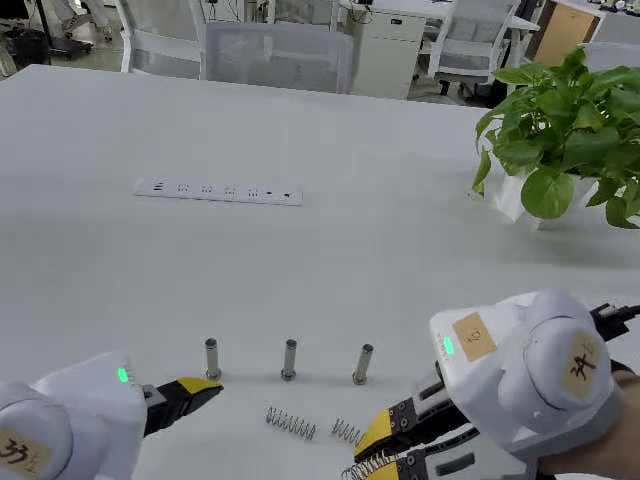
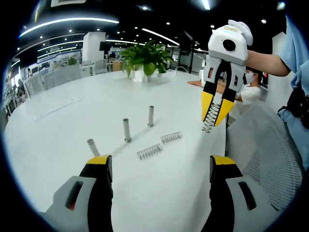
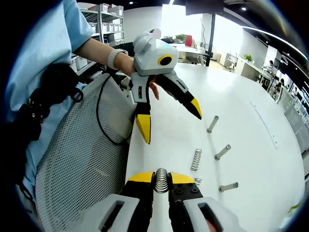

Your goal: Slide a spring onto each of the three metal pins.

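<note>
Right gripper clenched on one spring, pinched between its yellow tips. Left gripper released, jaws wide apart. Three metal pins stand upright in a row ahead of both grippers. Two loose springs lie on the table between the grippers, just short of the pins.

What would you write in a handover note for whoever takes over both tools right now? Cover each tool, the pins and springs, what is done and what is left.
The left tool is open and empty, low beside the left pin.
The right tool is shut on a spring, held above the table.
The left pin, middle pin and right pin stand upright in a row, all bare.
Two loose springs lie in front of the pins.
Done: one spring picked up.
Left: all three springs onto pins.
</note>
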`<state>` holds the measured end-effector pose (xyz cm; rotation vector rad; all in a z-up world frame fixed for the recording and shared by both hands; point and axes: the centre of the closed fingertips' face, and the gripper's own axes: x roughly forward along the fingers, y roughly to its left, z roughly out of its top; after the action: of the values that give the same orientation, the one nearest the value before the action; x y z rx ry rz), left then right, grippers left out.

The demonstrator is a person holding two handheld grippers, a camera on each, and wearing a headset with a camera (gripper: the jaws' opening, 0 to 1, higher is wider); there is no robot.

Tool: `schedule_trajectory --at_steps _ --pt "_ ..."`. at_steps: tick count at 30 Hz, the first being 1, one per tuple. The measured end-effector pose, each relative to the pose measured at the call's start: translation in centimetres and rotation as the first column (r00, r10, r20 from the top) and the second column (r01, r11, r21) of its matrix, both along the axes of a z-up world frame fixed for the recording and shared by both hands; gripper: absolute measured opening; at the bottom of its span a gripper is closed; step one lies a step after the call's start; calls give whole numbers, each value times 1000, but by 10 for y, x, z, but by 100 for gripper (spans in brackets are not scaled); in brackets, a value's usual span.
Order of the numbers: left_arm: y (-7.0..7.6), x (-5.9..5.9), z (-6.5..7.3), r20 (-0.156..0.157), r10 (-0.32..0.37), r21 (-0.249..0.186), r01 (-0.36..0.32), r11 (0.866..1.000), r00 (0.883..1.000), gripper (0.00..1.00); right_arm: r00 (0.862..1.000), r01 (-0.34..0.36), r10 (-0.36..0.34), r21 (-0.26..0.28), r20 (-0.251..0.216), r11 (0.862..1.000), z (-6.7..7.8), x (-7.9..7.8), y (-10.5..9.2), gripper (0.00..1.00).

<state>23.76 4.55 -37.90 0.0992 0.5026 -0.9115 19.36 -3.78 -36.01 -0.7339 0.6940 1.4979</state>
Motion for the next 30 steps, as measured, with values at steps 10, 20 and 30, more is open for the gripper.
schedule_trajectory --at_steps 10,20,30 --pt "34 10 -2 -7 156 -10 -156 988 988 99 998 -62 63 -43 27 997 -2 10 7 8" --pt "39 10 -1 20 175 25 -176 984 984 99 986 -147 153 -96 61 985 1 30 25 8" --pt "47 13 -2 33 211 38 -213 976 977 99 968 -224 238 -149 82 963 8 57 49 8"
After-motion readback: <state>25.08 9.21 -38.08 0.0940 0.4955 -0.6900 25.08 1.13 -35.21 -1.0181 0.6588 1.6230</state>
